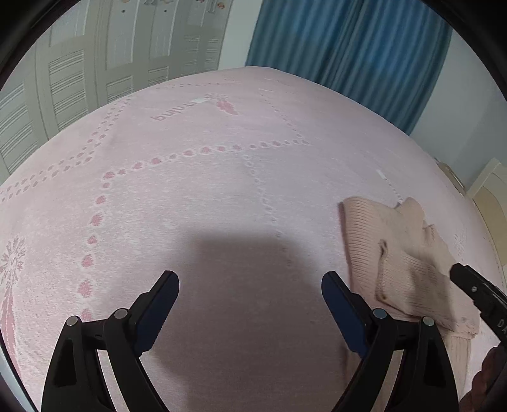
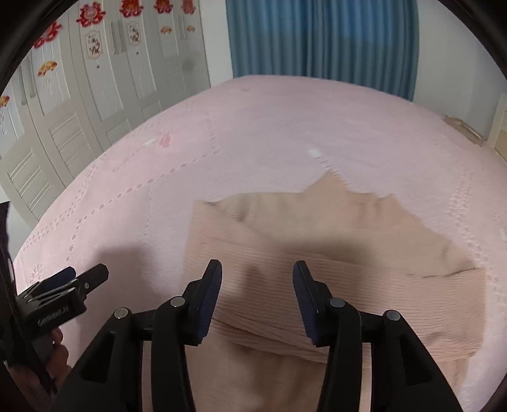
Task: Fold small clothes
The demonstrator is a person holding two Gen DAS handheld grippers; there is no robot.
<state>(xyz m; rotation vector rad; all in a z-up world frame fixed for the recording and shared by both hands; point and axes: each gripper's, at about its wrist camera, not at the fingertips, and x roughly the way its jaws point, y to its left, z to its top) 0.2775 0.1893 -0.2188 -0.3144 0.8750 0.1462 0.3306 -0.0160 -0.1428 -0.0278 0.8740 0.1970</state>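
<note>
Tongs, two pairs, black with dark blue pads, each held by a person over a bed.

Left gripper [image 1: 250,282]: jaws spread wide, nothing between them, only bare pink bedspread [image 1: 206,190] and the tool's own shadow beneath. It also shows at the lower left edge of the right wrist view [image 2: 85,277], with part of a hand [image 2: 57,351] below it.

Right gripper [image 2: 257,269]: jaws part-way open, pads clear of the cloth, gripping nothing. It hangs just above the near part of the sweater [image 2: 332,253]. In the left wrist view only its black tip [image 1: 475,291] is seen, over the sweater's near right corner.

Sweater: small, beige-pink, ribbed knit, lying flat on the bedspread to the right of the left gripper [image 1: 396,253]. A folded band crosses it; its far edge is jagged.

Bedspread: pink, with dotted heart trails and woven lettering.

Beyond the bed: pale wardrobe doors [image 2: 79,126] with red paper ornaments [image 2: 92,14], and a blue curtain [image 2: 323,41].
</note>
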